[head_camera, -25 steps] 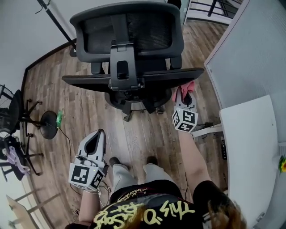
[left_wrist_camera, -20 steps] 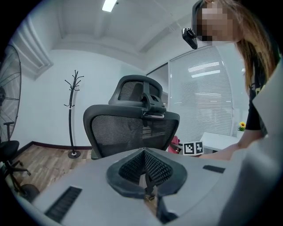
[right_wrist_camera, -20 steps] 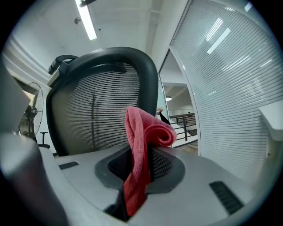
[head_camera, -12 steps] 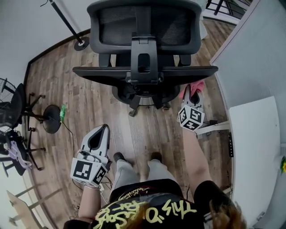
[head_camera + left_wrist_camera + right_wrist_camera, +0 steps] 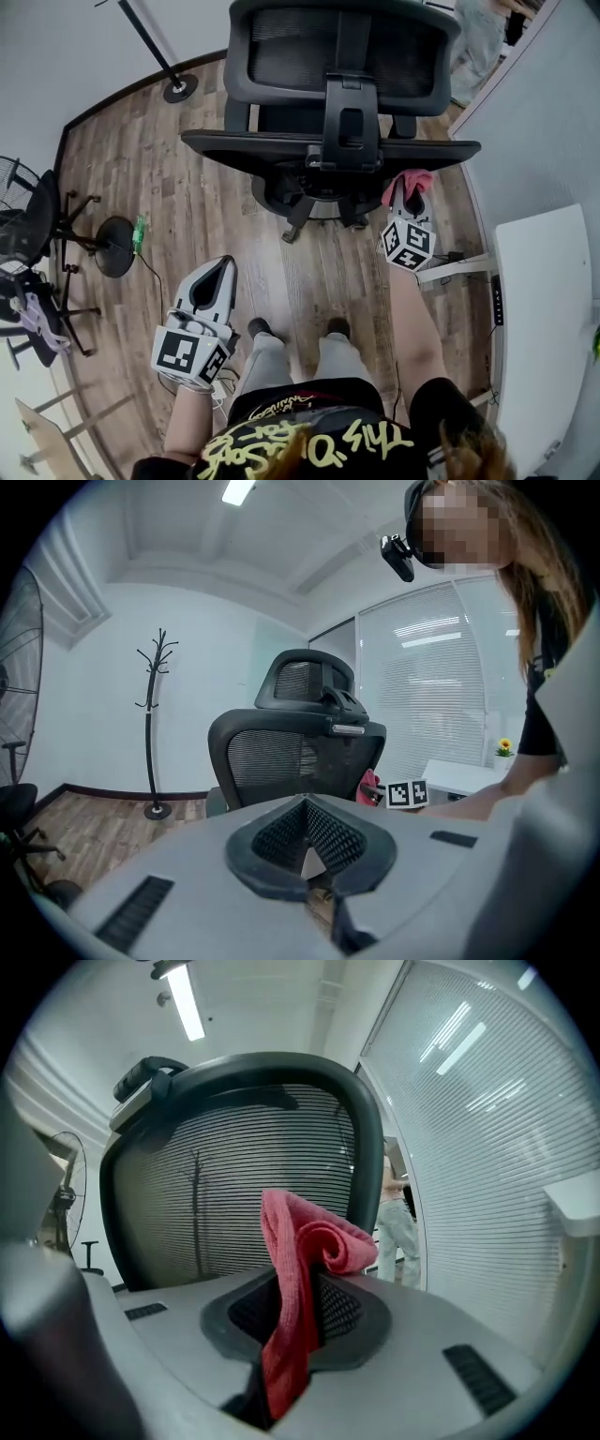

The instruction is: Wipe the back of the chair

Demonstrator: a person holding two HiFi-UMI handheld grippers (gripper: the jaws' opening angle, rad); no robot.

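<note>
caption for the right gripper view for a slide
Right gripper, jaws shut on a red cloth, facing the chair's mesh back

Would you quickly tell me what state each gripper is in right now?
Left gripper: closed, empty.
Right gripper: closed on the folded pink-red cloth.

Wooden floor [image 5: 187, 216] underfoot. Coat stand [image 5: 155, 726] over by the white wall, floor fan [image 5: 62, 1196] off to the side, white table [image 5: 548, 309] on the right, yellow flower [image 5: 505, 746] on it, window blinds [image 5: 422, 696] behind.
</note>
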